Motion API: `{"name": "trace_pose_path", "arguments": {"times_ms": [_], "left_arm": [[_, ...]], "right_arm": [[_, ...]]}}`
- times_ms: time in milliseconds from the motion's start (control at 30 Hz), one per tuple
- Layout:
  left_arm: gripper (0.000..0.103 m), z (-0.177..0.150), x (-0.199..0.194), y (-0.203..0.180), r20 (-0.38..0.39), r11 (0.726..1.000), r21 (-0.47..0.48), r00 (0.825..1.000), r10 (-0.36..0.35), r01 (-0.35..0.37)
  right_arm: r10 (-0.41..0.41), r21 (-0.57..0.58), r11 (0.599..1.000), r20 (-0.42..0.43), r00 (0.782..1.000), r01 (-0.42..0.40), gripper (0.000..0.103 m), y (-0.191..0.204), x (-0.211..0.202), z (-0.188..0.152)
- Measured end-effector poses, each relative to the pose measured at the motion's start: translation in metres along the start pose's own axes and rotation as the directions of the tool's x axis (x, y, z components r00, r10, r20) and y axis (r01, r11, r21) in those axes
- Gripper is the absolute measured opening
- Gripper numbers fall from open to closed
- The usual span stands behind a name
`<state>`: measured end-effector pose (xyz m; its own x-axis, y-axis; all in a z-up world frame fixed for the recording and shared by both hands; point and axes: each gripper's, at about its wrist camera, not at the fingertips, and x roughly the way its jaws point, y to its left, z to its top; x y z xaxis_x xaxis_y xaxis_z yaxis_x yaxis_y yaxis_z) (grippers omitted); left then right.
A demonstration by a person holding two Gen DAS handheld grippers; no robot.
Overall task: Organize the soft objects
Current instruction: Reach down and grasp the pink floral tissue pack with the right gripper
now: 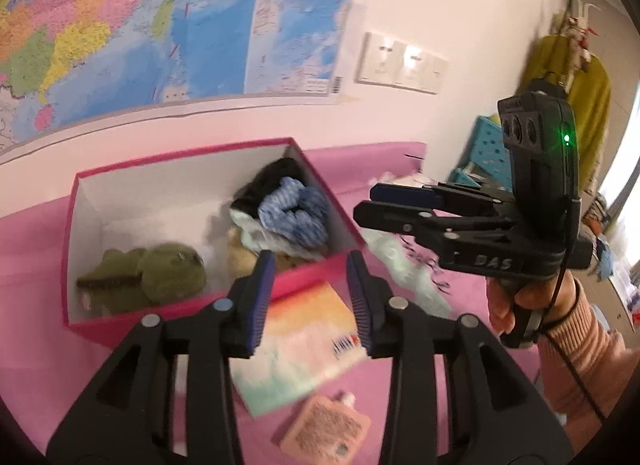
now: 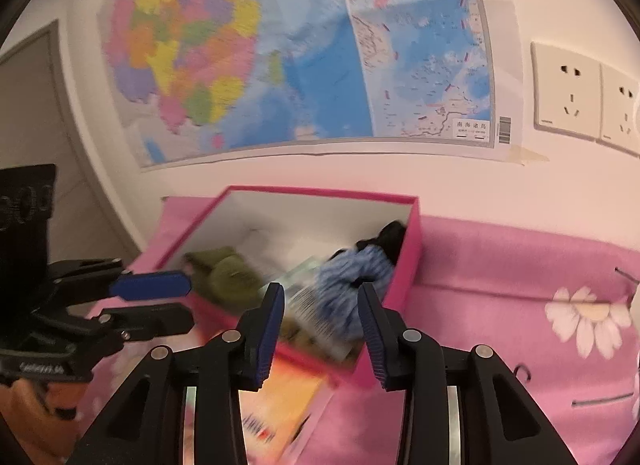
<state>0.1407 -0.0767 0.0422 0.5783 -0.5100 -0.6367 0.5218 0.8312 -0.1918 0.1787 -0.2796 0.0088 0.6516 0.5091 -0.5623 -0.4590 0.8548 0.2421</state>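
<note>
Grippers held over the pink box (image 1: 304, 277), both empty.
Your left gripper (image 1: 310, 297) and right gripper (image 2: 320, 331) have their jaws spread, nothing between them. In the box, the green plush (image 1: 148, 277) lies at its near left corner; the blue knit (image 1: 294, 213) and black cloth (image 1: 280, 173) are piled against its right wall.

both grippers are matte black plastic with ribbed blue pads and round silver pivot bolts. the right gripper (image 1: 394, 205) carries raised "das" lettering on its side, a black camera block with three lenses above that lettering, a green light, and a thin black cable. a ribbed peach sleeve (image 1: 580, 341) covers the wrist below the lettering.
</note>
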Motion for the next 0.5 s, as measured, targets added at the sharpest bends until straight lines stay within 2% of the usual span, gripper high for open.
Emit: {"name": "trace_pose_path", "arguments": {"times_ms": [133, 267, 367, 500], "left_arm": [[0.041, -0.026, -0.016, -0.012, -0.015, 0.999, 0.027, 0.999, -0.031, 0.032], [0.041, -0.057, -0.027, -0.017, -0.049, 0.997, 0.017, 0.996, -0.071, 0.072], [0.041, -0.082, -0.031, -0.022, -0.093, 0.993, 0.003, 0.989, -0.114, 0.115], [0.041, -0.118, -0.034, -0.036, -0.172, 0.985, 0.0, 0.97, -0.171, 0.174]], "right_arm": [[0.076, -0.023, 0.997, -0.025, 0.997, -0.077, 0.047, 0.017, -0.024, -0.025], [0.17, -0.001, 0.985, -0.09, 0.981, -0.171, 0.05, 0.031, -0.039, -0.06], [0.205, 0.031, 0.979, -0.148, 0.968, -0.202, 0.05, 0.037, -0.042, -0.092], [0.23, 0.092, 0.973, -0.229, 0.946, -0.214, 0.05, 0.039, -0.048, -0.138]]}}
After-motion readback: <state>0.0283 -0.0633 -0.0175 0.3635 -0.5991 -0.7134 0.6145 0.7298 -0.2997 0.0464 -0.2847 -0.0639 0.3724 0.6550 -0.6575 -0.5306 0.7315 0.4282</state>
